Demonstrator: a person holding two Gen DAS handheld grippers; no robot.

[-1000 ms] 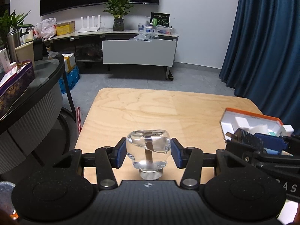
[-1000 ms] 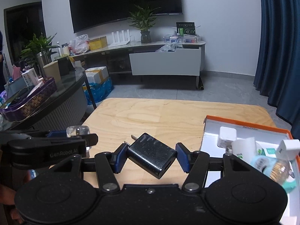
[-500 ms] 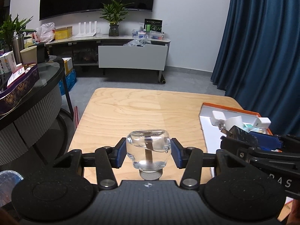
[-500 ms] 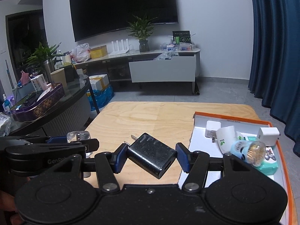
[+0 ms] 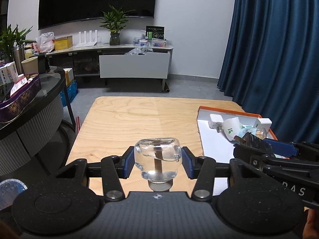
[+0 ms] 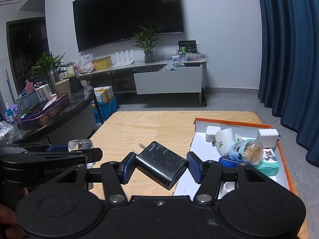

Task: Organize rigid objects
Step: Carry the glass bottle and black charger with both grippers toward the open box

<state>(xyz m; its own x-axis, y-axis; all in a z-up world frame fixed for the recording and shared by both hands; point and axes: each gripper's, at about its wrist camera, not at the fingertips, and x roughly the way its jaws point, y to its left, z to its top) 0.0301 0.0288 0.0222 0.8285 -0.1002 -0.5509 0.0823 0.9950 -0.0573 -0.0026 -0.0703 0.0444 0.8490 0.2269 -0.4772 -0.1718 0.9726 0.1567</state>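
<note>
Left gripper (image 5: 157, 164) clenched on a clear bottle (image 5: 158, 158), cap toward the wrist, pads on its two rounded sides; bottle sits clear of the table (image 5: 123, 119), carried in the air.
Right gripper (image 6: 158, 166) clamped on a black charger (image 6: 161, 164), held cornerwise, prongs pointing up and left of the jaws; also off the table.
Tray (image 6: 235, 121) with orange rim lies ahead and right of the right gripper, well right of the left one; far half crowded with white plugs (image 6: 212, 133), a white cup (image 6: 225, 140), a toothpick jar (image 6: 246, 152); near half mostly bare.

Risks, as judged:
- bottle: glassy curved walls, pads grip on the bulge only; a jolt may let it slide forward out of the jaws and drop; liquid inside shifts the weight;
- charger: diagonal hold on corners, little pad contact; it may twist or pop free on release, landing on the tray rim;
- both grippers side by side, left one just beside the right; converging on one tray may knock fingers together;
- setting down among the far clutter may tip the jar or cup; the bare near half looks safer.
</note>
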